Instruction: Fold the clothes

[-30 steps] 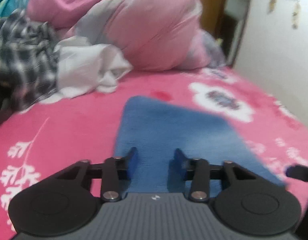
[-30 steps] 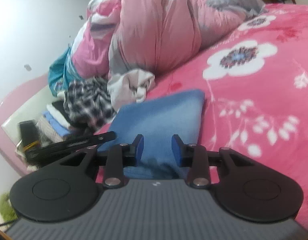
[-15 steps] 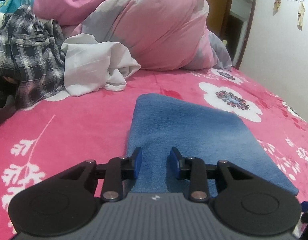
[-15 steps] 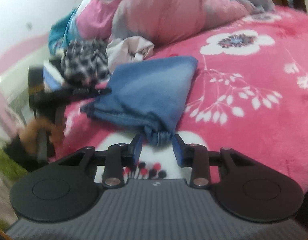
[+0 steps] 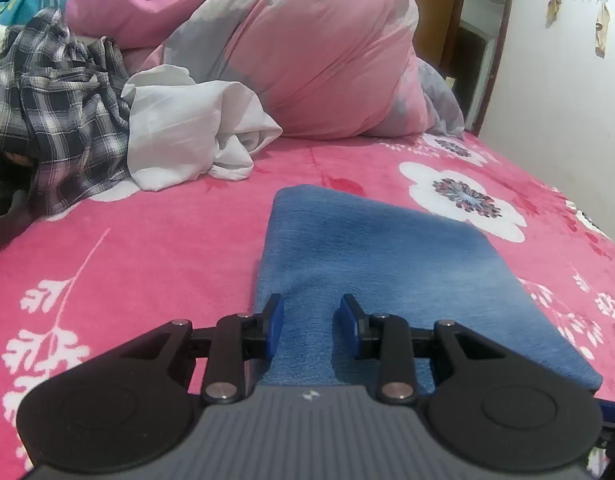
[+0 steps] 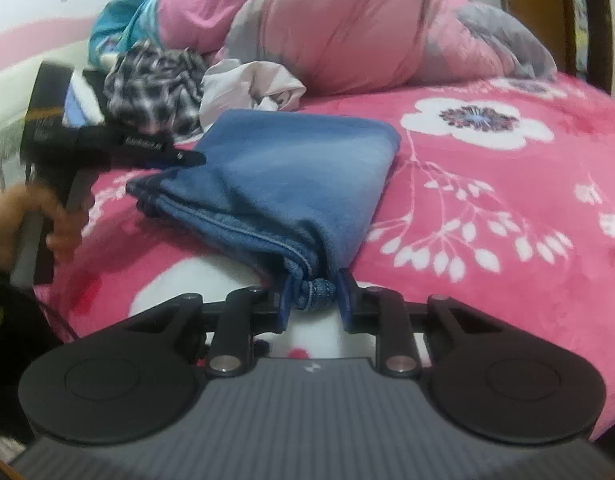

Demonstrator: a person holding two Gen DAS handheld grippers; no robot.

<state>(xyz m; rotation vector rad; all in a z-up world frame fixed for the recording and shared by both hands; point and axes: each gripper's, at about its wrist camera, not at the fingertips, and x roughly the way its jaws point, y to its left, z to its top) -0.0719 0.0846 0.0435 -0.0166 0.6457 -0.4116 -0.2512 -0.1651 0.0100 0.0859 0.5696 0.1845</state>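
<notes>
A folded blue garment [image 5: 371, 264] is seen lying flat on the pink flowered bedspread [image 5: 147, 248]. The left gripper [image 5: 309, 322] is held low over its near end, the blue pads parted, with cloth seen between them but not pinched. Behind, a crumpled white cloth [image 5: 187, 140] is flanked by a plaid shirt [image 5: 55, 108] and a pink quilt [image 5: 315, 52]
</notes>
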